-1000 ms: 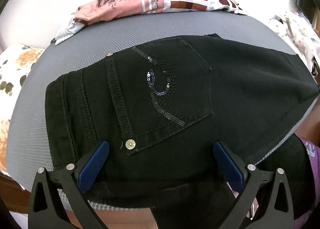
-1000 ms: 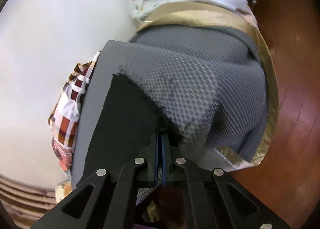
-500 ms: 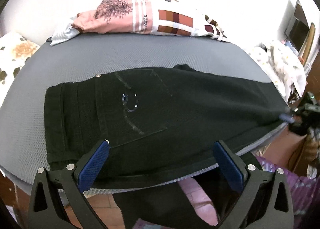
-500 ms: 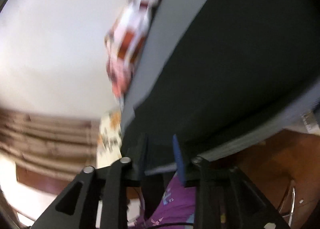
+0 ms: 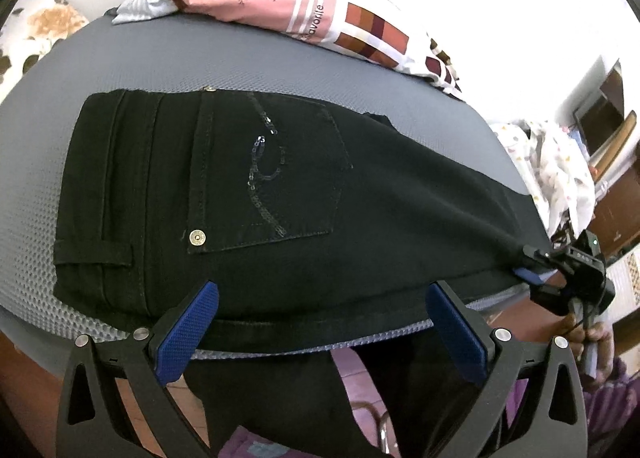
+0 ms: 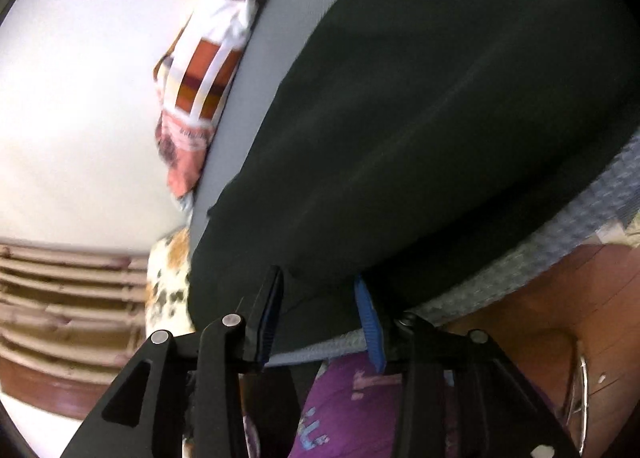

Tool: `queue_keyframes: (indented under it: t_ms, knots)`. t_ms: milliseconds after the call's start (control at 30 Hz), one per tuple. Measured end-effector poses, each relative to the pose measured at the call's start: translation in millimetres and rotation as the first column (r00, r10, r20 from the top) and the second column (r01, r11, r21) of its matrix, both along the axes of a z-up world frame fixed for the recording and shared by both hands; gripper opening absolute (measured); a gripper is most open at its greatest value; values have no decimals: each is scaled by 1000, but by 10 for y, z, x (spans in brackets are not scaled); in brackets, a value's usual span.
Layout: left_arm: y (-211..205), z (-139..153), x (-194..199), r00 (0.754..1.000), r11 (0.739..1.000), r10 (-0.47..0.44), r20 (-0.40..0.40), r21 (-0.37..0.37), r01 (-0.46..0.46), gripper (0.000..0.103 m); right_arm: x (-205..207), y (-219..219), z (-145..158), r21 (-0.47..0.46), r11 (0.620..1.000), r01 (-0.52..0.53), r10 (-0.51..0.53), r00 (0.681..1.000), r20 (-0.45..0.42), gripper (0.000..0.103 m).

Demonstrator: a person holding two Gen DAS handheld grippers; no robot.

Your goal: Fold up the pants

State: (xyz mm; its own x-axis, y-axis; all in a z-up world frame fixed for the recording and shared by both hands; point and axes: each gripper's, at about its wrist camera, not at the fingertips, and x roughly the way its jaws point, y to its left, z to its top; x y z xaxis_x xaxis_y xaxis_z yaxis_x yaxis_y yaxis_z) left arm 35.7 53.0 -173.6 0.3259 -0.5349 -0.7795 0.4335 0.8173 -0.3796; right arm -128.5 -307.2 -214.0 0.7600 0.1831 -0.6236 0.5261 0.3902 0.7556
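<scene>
Your left tongs [image 5: 320, 322] gape wide, gripping nothing, at the near edge of the black pants [image 5: 280, 193] spread across the grey surface [image 5: 248, 61]. Your right tongs [image 6: 320, 298] stand parted astride the pants' edge. Beyond lies patterned clothing [image 5: 320, 9].

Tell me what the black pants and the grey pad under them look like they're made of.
The black pants look like matte stretch denim: contrast topstitching, a brass rivet and a sequin swirl on the patch pocket. The grey pad looks like textured woven mesh, dimpled like honeycomb; the exact fibre is unclear.
</scene>
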Motion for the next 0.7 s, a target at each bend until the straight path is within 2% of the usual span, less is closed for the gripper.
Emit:
queue_keyframes:
  t_ms: [133,167,233,300,333,533,700]
  knots:
    - [-38,-36,-6,1000,1000,-8,-1,15,8,103,78,-16,-98,86,996,-21,14,997,80,40]
    - [-52,-31,-13,1000,1000,-12,3,20,11,103,152,29,-132,95,994,-54,45,994,97,36]
    - [-75,-22,-32,1000,999,-18,12,30,18,103,264,106,-109,53,993,-103,97,991,96,35]
    - [-87,-32,-47,999,999,-25,21,45,24,103,378,171,-86,34,987,-156,151,983,107,19]
    - [-102,-42,-48,999,998,-30,24,59,28,103,420,189,-86,13,986,-169,167,982,84,8]
    - [-63,10,-56,998,994,-28,63,108,21,103,279,203,-46,111,976,-187,176,979,98,6]
    - [53,-58,31,1000,996,18,24,86,-20,103,295,179,-158,121,976,-184,185,983,5,6]
